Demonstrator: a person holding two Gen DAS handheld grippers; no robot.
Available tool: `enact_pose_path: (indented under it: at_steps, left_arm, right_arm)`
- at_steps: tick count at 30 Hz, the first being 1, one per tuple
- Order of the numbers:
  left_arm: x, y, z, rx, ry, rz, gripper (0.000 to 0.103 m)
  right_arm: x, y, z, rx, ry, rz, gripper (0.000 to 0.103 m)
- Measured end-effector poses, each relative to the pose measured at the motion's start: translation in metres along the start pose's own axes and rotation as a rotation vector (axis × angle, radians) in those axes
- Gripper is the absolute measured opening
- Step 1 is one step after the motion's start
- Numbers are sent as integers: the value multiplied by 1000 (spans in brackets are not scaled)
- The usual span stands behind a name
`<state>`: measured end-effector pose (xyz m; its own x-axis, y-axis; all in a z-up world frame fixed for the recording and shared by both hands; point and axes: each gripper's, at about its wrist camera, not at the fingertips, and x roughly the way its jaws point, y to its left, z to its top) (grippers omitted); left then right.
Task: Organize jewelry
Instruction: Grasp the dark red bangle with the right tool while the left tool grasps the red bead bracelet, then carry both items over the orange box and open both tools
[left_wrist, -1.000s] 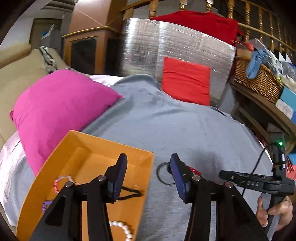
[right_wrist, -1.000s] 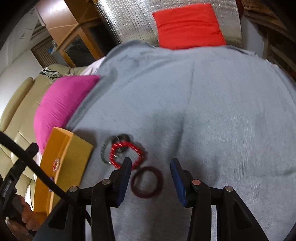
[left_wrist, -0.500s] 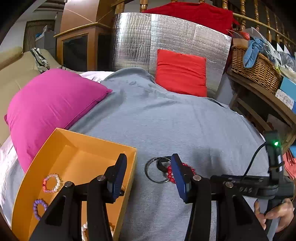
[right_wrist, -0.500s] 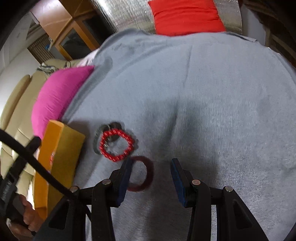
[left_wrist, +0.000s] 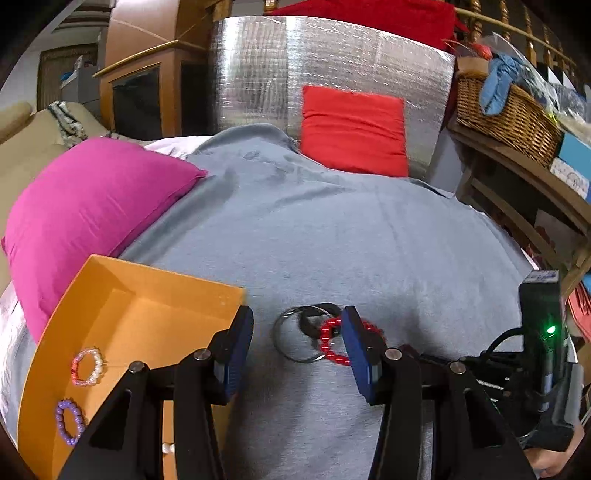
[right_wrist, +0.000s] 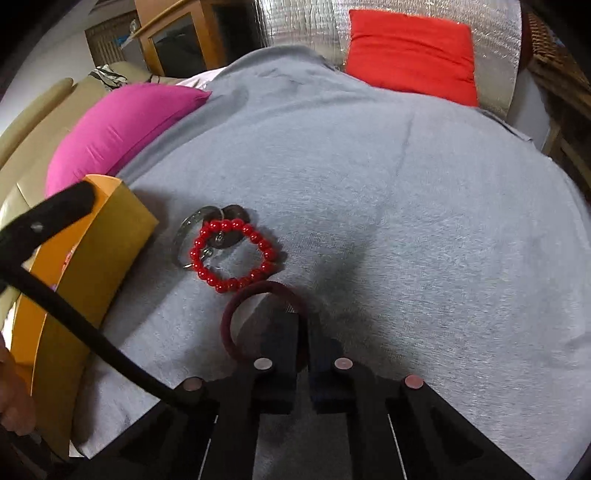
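Maroon band (right_wrist: 236, 314) sits pinched at its right rim by the right gripper (right_wrist: 304, 325), held low over the grey cloth (right_wrist: 406, 184), jaws closed on it. Just beyond lie a red bead bracelet (right_wrist: 232, 254) and a metal ring (right_wrist: 188, 229). Left gripper (left_wrist: 297, 343) hovers spread wide beside the orange box (left_wrist: 147, 291), which holds a pink bracelet (left_wrist: 86, 365) and a purple one (left_wrist: 68, 421).

left: orange box (right_wrist: 92, 251) wall | right: bare grey blanket (right_wrist: 424, 221)
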<state>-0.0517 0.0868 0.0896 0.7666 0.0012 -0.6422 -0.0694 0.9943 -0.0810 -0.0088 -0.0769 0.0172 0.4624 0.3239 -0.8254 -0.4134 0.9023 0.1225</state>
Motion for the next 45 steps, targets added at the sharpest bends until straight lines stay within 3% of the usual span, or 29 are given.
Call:
enact_pose_path:
  at_steps: [6, 13, 20, 23, 25, 26, 31, 45]
  left_arm:
    - [29, -27, -5, 61, 60, 1, 50]
    - [75, -27, -11, -13, 154, 19, 50]
    - [94, -34, -18, -9, 180, 23, 50]
    - [97, -41, -22, 26, 188, 19, 29]
    - [95, -43, -23, 40, 183, 23, 11]
    - [95, -43, -23, 38, 182, 22, 9]
    - [84, -38, -18, 14, 145, -16, 9]
    - [20, -16, 7, -90, 3, -215, 9]
  right_arm:
    - [-19, -33, -3, 86, -30, -14, 5]
    - [-16, -65, -11, 151, 12, -10, 5]
    - [-20, -82, -16, 176, 24, 23, 5]
    - [-21, -82, -18, 178, 25, 26, 5]
    - [-22, -80, -19, 179, 24, 23, 5]
    - [-22, -79, -19, 179, 24, 21, 5]
    - [-17, -73, -14, 184, 19, 21, 5]
    - [-24, -61, 0, 197, -27, 64, 5]
